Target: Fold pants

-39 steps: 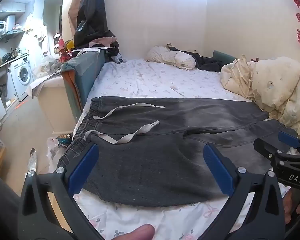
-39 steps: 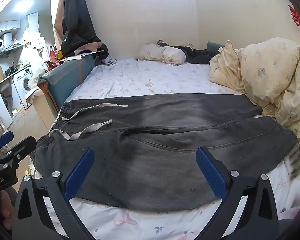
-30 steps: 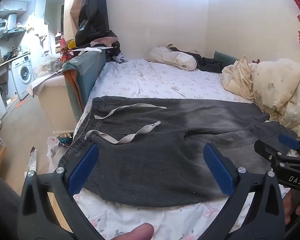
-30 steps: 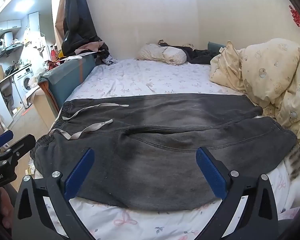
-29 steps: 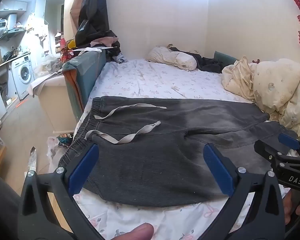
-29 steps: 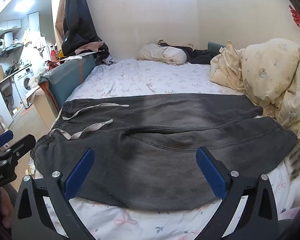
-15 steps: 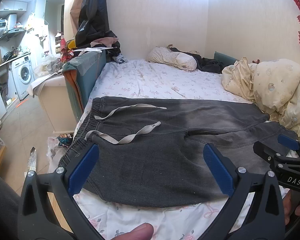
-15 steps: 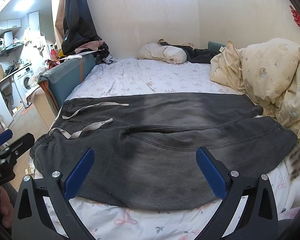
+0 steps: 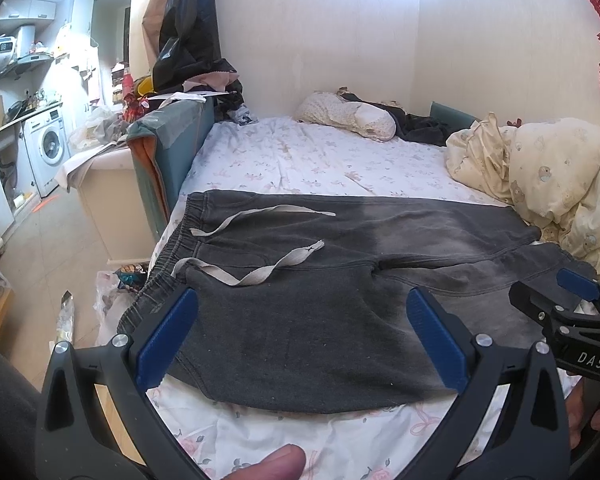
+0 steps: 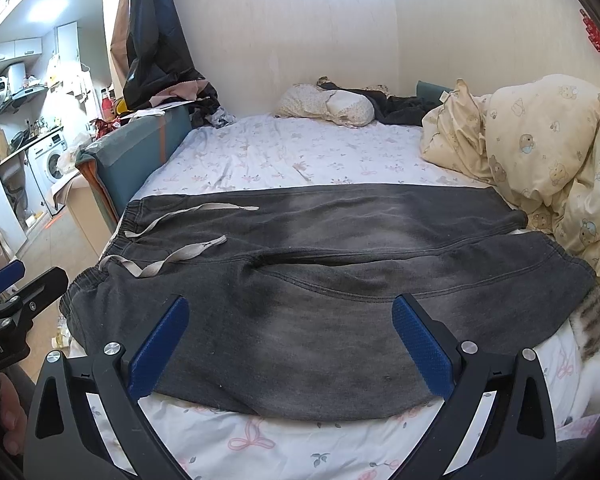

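Note:
Dark grey pants [image 9: 320, 300] lie flat across the bed, waistband with pale drawstrings [image 9: 260, 272] at the left, both legs running right; they also show in the right wrist view [image 10: 320, 288]. My left gripper [image 9: 300, 336] is open and empty, held above the near edge of the pants toward the waist end. My right gripper [image 10: 288, 340] is open and empty above the near leg. Each gripper shows at the edge of the other's view: the right gripper [image 9: 560, 308] and the left gripper [image 10: 16, 288].
The bed has a white floral sheet [image 10: 284, 160]. A cream duvet [image 10: 540, 152] is heaped at the right, a pillow [image 10: 328, 104] at the far end. A cat [image 10: 596, 328] lies by the leg cuffs. A teal headboard panel [image 9: 168, 152] and the floor are at the left.
Almost nothing has changed. Both grippers stay open over the near edge of the pants, with only a slight drift of the views.

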Motion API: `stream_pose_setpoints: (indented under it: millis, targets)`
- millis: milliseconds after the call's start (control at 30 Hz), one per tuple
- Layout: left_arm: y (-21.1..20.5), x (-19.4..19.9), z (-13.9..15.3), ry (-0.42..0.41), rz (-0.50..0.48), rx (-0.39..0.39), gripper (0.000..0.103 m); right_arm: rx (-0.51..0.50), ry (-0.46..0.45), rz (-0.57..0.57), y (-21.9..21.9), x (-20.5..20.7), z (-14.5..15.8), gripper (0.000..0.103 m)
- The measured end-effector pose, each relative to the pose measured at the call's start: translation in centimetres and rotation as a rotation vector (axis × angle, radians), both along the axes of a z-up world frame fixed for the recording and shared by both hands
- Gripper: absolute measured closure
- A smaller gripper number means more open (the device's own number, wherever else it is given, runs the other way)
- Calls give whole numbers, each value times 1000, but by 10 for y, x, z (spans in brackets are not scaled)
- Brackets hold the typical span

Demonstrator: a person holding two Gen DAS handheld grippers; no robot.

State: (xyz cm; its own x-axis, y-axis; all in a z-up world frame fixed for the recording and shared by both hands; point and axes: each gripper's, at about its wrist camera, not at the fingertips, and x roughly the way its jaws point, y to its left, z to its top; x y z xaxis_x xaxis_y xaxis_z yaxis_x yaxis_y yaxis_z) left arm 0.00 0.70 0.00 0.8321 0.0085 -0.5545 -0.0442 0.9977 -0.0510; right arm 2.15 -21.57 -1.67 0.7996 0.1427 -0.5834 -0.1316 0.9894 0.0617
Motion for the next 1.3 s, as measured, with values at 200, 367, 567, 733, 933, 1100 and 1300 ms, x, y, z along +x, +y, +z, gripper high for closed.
stream_pose_setpoints:
  millis: [200, 367, 567, 733, 933, 1100, 1300]
  targets:
    - [2, 1, 0, -5, -1, -2, 0, 2, 2, -1, -1, 0, 1, 0]
    - [2, 0, 0, -6, 0, -1, 0, 0, 0, 8, 1, 0, -2, 0]
    - [2, -3, 2, -16, -1, -3, 0, 7, 7, 9, 2, 0, -2, 0]
    - [-1, -2, 1, -21, -3, 23, 0, 4, 3, 12, 0, 0, -1, 0]
    - [0, -3, 0, -19, -2, 17, 0, 6, 6, 14, 0, 1, -1, 0]
    - [2, -6, 2, -33, 1, 8, 0, 10, 5, 20, 1, -1, 0, 0]
    - [4, -5, 3, -26, 2, -7, 0, 5, 13, 17, 1, 1, -1, 0]
